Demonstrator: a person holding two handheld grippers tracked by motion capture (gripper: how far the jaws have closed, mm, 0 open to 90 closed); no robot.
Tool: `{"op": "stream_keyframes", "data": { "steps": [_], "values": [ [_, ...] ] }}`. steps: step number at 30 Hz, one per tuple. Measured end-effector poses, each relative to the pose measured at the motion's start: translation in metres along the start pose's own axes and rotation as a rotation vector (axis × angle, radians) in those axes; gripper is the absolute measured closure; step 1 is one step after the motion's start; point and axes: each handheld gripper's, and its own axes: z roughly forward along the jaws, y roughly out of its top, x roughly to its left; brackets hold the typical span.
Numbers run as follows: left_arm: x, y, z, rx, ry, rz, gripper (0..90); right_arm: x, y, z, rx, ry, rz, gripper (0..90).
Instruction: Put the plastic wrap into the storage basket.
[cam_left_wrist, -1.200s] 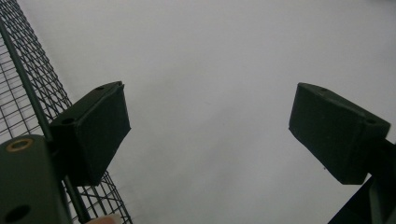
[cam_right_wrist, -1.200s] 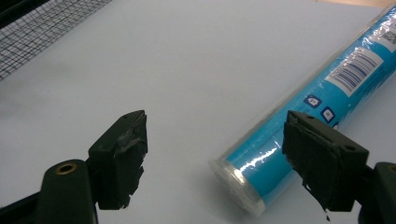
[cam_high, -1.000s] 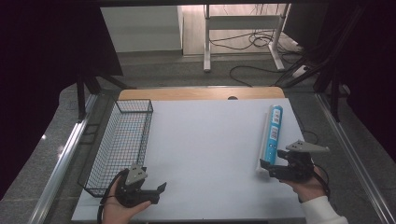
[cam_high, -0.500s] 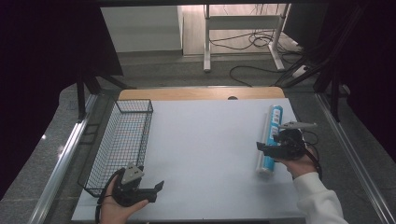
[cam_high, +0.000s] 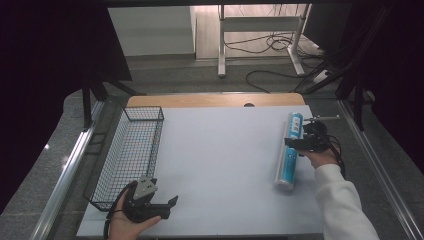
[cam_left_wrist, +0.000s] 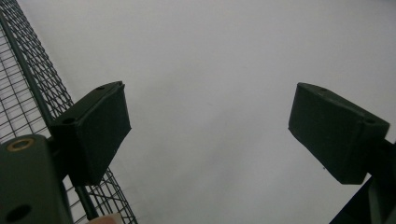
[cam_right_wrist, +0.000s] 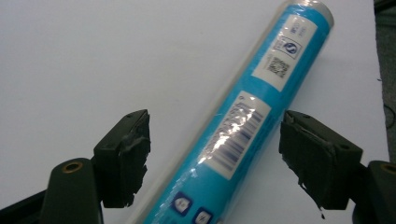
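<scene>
The right gripper (cam_right_wrist: 215, 158) straddled the blue tube (cam_right_wrist: 243, 126), its jaws partly apart with a gap on each side, the pads not pressing on it; they had just been closing in and then eased slightly wider. The tube (cam_high: 290, 150) lay flat on the white counter (cam_high: 225, 160), near its right edge, and the right gripper (cam_high: 295, 142) sat across the tube's middle. Well apart from the tube, at the counter's near left corner, the left gripper (cam_high: 167, 207) rested with its jaws wide and nothing between them, just beside the wire basket (cam_high: 131, 155).
</scene>
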Motion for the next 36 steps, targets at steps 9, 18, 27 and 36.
{"op": "stream_keyframes", "data": {
  "steps": [9, 18, 27, 36],
  "values": [
    [0.001, -0.003, -0.002, 0.002, 0.021, -0.001, 12.9, -0.008, 0.009, 0.030, 0.090, -0.040, 0.064, 23.0],
    [0.002, -0.005, -0.002, 0.010, 0.032, 0.002, 13.1, -0.013, 0.010, 0.058, 0.175, -0.089, 0.155, 21.3],
    [0.002, -0.005, 0.000, 0.021, 0.034, 0.014, 13.1, -0.012, 0.008, 0.069, 0.232, -0.098, 0.206, 20.9],
    [0.002, -0.006, 0.001, 0.030, 0.036, 0.020, 13.0, -0.010, 0.006, 0.075, 0.275, -0.107, 0.229, 20.9]
  ]
}}
